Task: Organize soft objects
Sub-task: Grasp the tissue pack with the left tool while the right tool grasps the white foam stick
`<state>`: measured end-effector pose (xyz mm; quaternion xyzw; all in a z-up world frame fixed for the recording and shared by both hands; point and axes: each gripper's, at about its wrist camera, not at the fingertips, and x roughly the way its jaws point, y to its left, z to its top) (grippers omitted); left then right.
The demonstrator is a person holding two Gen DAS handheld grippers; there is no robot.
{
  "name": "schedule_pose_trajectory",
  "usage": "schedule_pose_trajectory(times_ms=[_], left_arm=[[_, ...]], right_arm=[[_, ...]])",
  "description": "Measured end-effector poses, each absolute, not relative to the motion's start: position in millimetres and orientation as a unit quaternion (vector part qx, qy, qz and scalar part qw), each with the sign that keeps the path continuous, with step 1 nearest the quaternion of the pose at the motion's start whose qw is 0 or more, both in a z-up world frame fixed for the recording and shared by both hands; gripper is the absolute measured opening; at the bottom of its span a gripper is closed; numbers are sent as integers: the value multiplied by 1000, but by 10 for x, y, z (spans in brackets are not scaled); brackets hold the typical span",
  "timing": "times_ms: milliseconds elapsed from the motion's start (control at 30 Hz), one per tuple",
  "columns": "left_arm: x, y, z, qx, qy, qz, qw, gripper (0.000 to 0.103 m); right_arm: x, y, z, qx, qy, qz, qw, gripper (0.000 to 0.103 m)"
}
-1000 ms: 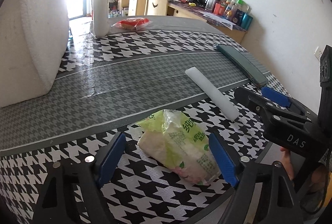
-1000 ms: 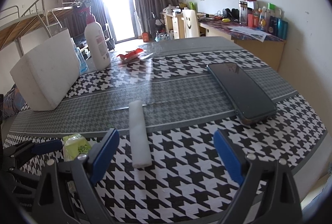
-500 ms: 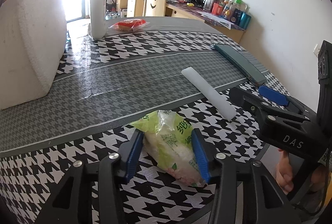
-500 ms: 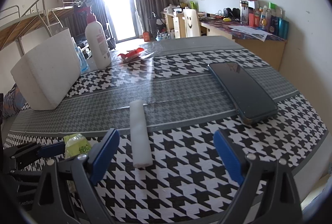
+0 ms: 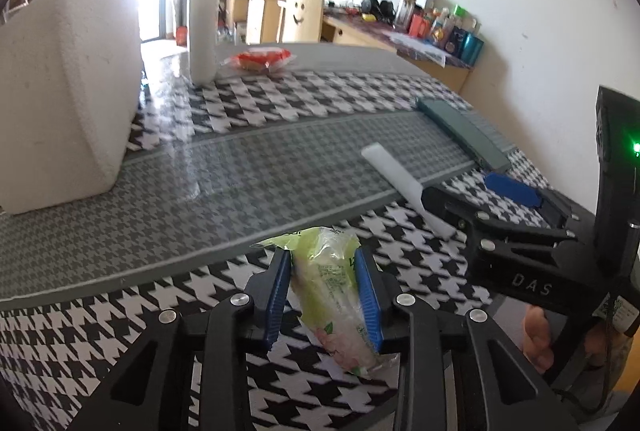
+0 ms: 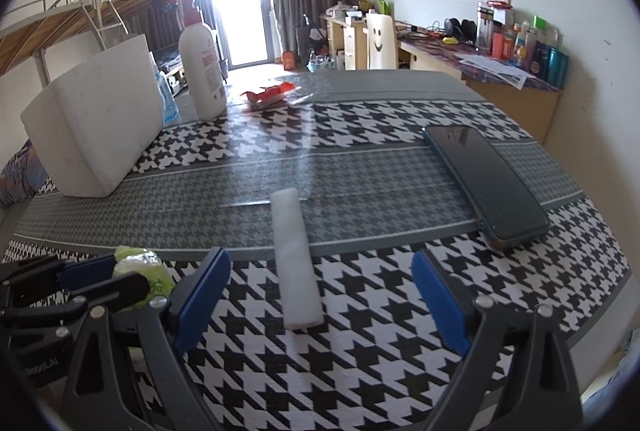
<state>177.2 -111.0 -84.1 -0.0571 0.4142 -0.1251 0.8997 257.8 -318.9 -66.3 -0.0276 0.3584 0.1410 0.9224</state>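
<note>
Currently the left tool [image 5: 323,285] is closing on the tissue pack [image 5: 334,287], blue pads pressing both its crinkly plastic sides; its long axis is running along the fingers. The right tool [image 6: 320,295] is sitting wide open and empty, with the white foam stick [image 6: 294,255] lying lengthwise between its fingers, untouched, on the glossy houndstooth worktop [image 6: 400,159].

Left view: my gripper closing on the packet
My left gripper [image 5: 324,287] squeezes the green tissue packet [image 5: 334,283] on the houndstooth table [image 5: 248,111].
</note>
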Motion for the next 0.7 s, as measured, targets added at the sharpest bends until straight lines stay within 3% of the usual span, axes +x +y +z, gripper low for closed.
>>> schedule_pose_trajectory(times_ms=[700], left_arm=[[1697,-1009,-749,-50,397,-109,910,31]], right_arm=[[2629,-3114,-721,-36,385,139,912,93]])
